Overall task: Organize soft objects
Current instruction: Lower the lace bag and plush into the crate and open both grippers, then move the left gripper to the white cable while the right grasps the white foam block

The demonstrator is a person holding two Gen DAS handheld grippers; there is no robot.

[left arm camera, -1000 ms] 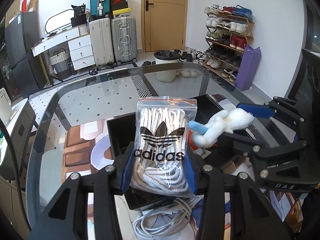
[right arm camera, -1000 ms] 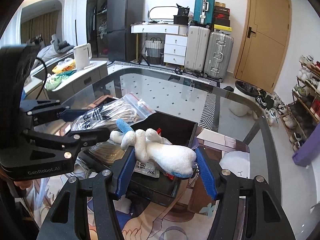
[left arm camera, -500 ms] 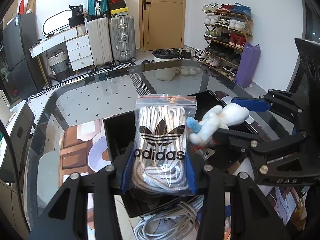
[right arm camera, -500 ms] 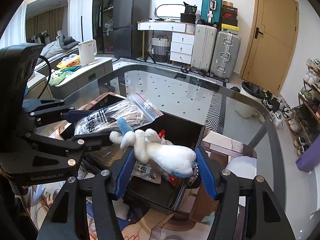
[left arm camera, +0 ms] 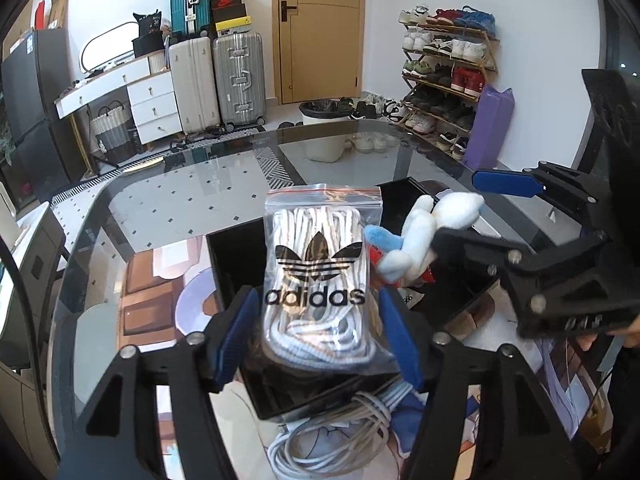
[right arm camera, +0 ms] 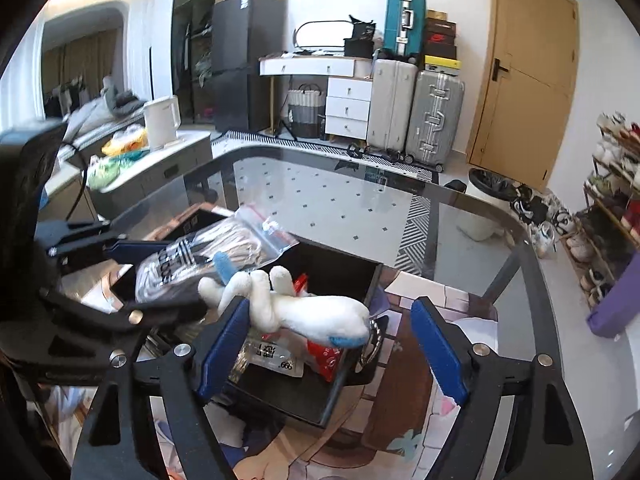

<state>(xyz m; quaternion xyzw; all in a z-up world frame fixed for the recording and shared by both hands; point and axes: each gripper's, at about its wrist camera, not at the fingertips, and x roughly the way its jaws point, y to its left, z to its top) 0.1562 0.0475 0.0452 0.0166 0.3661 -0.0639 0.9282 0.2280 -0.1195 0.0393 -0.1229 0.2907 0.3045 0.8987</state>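
Now both our tongs have just been opening: the left tongs gape beside the lace bag, the right tongs free the plush, both dropping into the black bin.

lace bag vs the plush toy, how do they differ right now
The lace bag is a flat clear zip pouch with a black logo over coiled white laces; the plush toy is a stuffed white figure with blue tips. The bag stands upright between the left gripper pads; the toy lies sideways across the right gripper, against one pad only. Both grippers have just been opening, and both items sit over the black bin.
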